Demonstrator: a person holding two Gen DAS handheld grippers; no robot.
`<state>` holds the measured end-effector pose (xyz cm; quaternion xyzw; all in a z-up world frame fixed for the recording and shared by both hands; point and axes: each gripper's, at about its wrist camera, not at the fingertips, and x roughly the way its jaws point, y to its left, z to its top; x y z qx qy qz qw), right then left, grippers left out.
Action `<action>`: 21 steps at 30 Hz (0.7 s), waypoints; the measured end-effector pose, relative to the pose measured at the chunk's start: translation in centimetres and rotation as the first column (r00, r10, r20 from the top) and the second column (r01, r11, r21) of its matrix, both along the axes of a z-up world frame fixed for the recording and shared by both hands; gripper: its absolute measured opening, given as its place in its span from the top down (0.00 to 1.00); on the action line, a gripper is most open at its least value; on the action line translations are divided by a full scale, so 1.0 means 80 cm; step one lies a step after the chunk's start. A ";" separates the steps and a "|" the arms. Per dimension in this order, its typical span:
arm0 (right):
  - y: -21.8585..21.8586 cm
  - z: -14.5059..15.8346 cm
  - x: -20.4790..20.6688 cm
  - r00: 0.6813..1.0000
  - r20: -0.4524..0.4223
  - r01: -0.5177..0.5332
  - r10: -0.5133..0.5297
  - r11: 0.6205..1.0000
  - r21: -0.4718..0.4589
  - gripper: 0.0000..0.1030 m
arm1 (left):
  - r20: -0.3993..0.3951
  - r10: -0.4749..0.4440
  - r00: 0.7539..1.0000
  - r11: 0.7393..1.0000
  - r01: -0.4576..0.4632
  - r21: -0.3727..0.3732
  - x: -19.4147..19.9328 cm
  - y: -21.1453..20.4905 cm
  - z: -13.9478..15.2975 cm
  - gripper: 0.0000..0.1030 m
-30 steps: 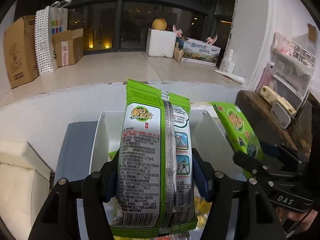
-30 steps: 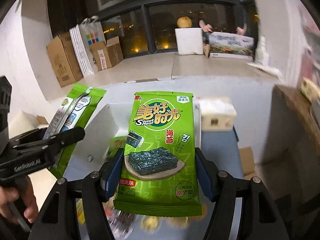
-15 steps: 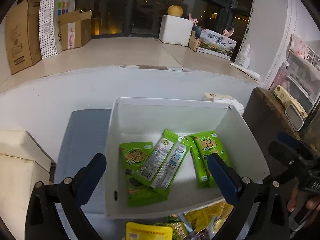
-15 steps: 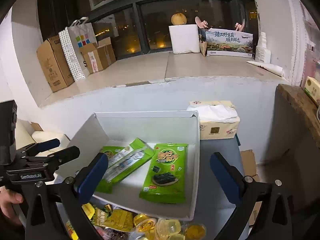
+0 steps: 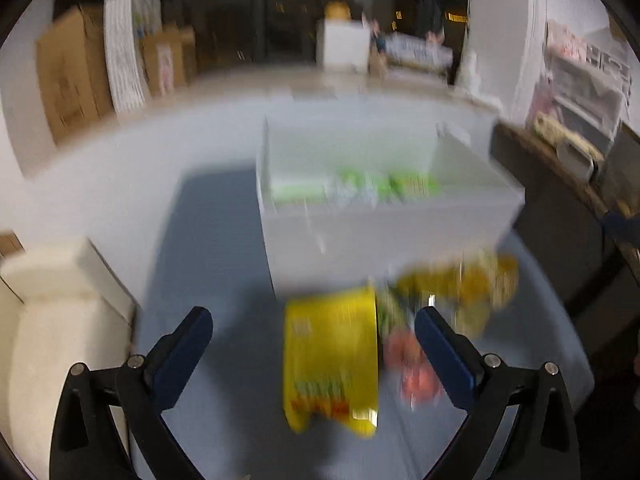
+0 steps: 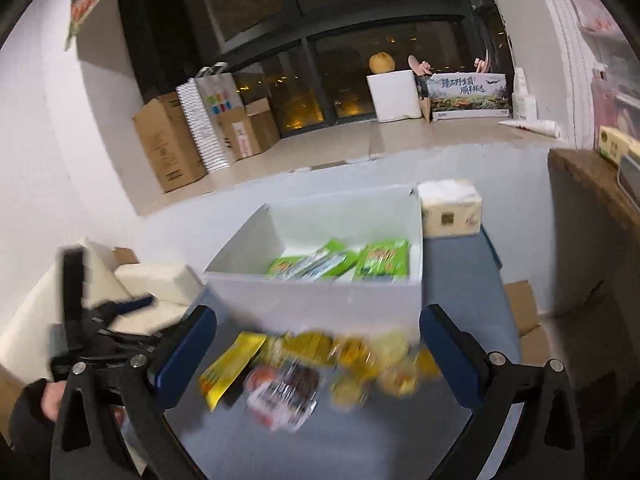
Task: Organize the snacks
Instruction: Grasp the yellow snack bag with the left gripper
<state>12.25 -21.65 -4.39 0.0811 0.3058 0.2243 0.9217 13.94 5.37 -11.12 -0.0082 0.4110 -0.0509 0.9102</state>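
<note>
Nearest, both tongs stand wide apart and hold nothing: the left gripper frames a glossy yellow foil packet lying flat on the grey-blue tabletop, and the right gripper hangs over the loose heap of small yellow wrapped sweets and a crinkly red-and-white packet. These, by my reading, are what remains to sort. Just behind the heap stands the open white cardboard box, its stiff walls upright; flat green seaweed packets already lie inside. So the green ones look done. Beyond it sits a soft tissue pack.
</note>
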 end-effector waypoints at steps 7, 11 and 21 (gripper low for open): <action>-0.006 -0.036 -0.074 1.000 -0.025 -0.009 0.009 1.000 0.000 0.00 | -0.159 -0.004 0.987 0.999 -0.002 -0.038 0.007 0.007 -0.083 0.00; -0.008 -0.047 -0.088 0.999 -0.051 -0.011 0.011 1.000 0.004 0.00 | -0.160 -0.012 0.987 1.000 0.008 -0.026 0.019 0.001 -0.090 0.00; -0.005 -0.047 -0.094 0.999 -0.045 -0.010 0.010 1.000 -0.004 0.00 | -0.193 0.022 0.981 0.998 -0.032 -0.048 0.057 0.009 -0.103 0.00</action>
